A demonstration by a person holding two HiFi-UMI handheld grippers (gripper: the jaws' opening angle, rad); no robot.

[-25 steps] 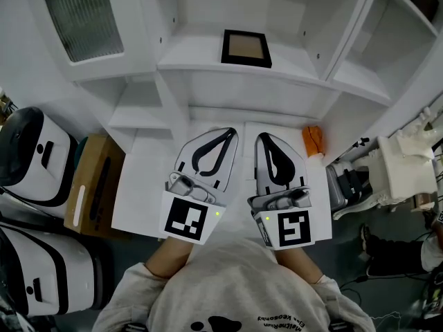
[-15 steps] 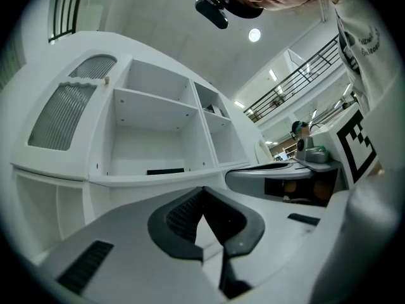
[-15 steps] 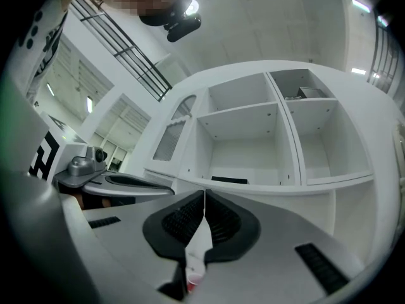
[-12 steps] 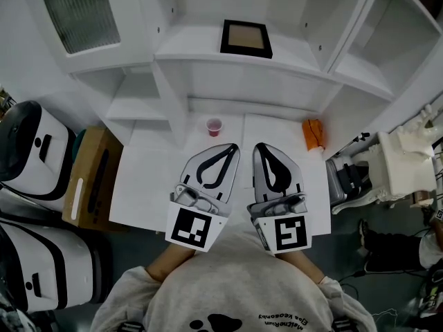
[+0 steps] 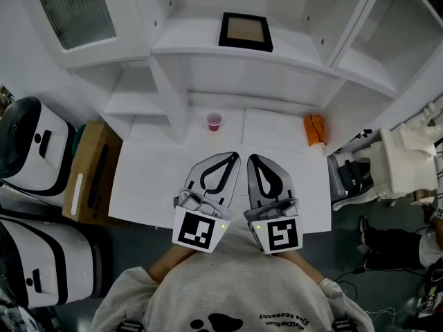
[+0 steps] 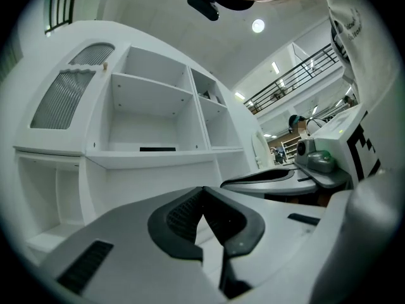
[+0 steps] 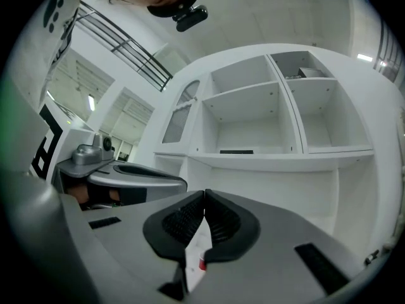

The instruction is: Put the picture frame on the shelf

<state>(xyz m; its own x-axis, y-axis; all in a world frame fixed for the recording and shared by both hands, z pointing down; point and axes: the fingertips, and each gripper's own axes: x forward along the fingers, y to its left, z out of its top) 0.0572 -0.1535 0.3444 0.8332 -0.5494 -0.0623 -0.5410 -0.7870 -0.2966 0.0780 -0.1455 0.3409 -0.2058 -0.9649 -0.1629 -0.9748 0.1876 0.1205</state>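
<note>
- My left gripper [image 5: 232,158] is held low in front of my chest and points forward, about level. Its jaws are closed tip to tip with nothing between them.
- My right gripper [image 5: 251,159] lies just beside it, almost parallel. Its jaws are also pressed together and empty.
- The tips of the two grippers lean slightly towards each other without touching.
- My left forearm [image 5: 169,260] and right forearm [image 5: 305,267] reach out from grey sleeves, tucked close to my body.

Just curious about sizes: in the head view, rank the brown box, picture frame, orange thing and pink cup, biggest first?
1. brown box, largest
2. picture frame
3. orange thing
4. pink cup, smallest
The frame lies on a higher shelf, probably nearer the camera, so it may look bigger than it is.
</note>
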